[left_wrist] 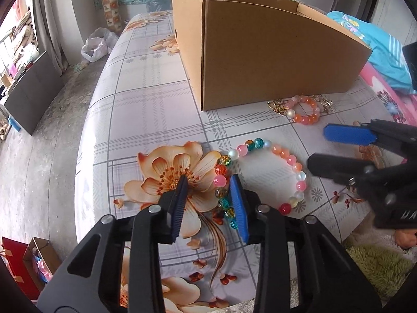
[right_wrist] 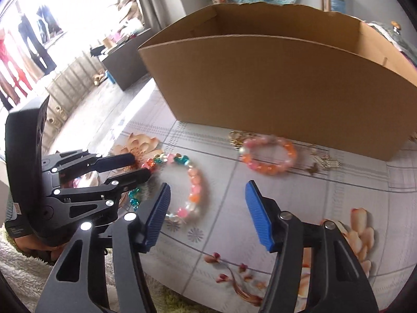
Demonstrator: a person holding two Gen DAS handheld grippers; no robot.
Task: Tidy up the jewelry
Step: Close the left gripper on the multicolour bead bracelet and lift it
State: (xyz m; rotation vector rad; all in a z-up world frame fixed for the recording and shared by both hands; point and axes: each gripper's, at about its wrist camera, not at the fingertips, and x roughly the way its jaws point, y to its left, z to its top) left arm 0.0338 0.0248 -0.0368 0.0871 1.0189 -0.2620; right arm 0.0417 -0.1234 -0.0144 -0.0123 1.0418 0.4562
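A large multicoloured bead bracelet (left_wrist: pixel 263 177) lies on the floral tablecloth; it also shows in the right wrist view (right_wrist: pixel 194 187). My left gripper (left_wrist: pixel 208 185) is open, low over the cloth, its jaws either side of the bracelet's left beads. It shows in the right wrist view (right_wrist: pixel 139 165) too. My right gripper (right_wrist: pixel 207 190) is open and empty, hovering just right of that bracelet; in the left wrist view it (left_wrist: pixel 319 146) comes in from the right. A smaller orange-pink bracelet (left_wrist: pixel 305 109) (right_wrist: pixel 268 156) lies before the open cardboard box (left_wrist: pixel 260 52) (right_wrist: pixel 273 83).
Gold chain jewelry (left_wrist: pixel 277 105) (right_wrist: pixel 324 163) lies beside the small bracelet. The table edge (left_wrist: pixel 86 135) drops to the floor at left, with a plastic bag (left_wrist: pixel 97 44) and a dark cabinet (left_wrist: pixel 31 91). Blue and pink bedding (left_wrist: pixel 375 47) lies at right.
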